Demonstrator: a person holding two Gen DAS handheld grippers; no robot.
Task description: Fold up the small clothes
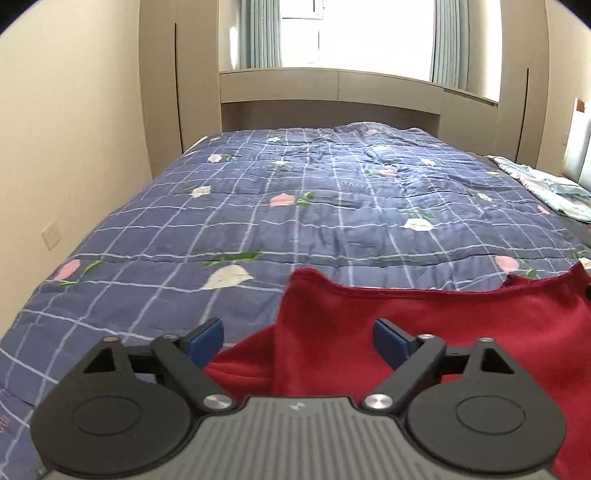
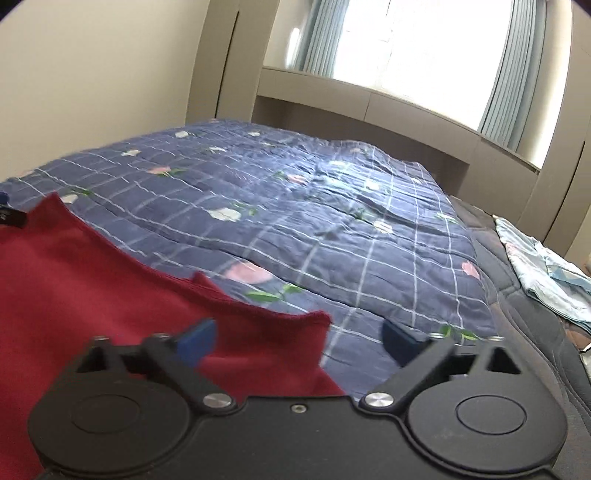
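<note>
Beige walls (image 1: pixel 74 129) and cabinets (image 1: pixel 177 74) flank a bright curtained window (image 1: pixel 354 33) beyond the quilted bed (image 1: pixel 295 206).

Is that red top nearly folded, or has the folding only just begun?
Barely begun, it seems. The red garment lies spread on the blue quilt. Both the left hand-held gripper and right hand-held gripper are open over its corners, gripping nothing. All visible folding remains.

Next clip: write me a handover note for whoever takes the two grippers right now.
Left gripper: open, holding nothing, over the left part of the red garment.
Right gripper: open, holding nothing, over the garment's right corner.
Garment lies on the blue checked quilt, rumpled, with a flap already turned over on its left.
A light blue cloth lies off to the right.
Left: grip the corners and fold.
</note>
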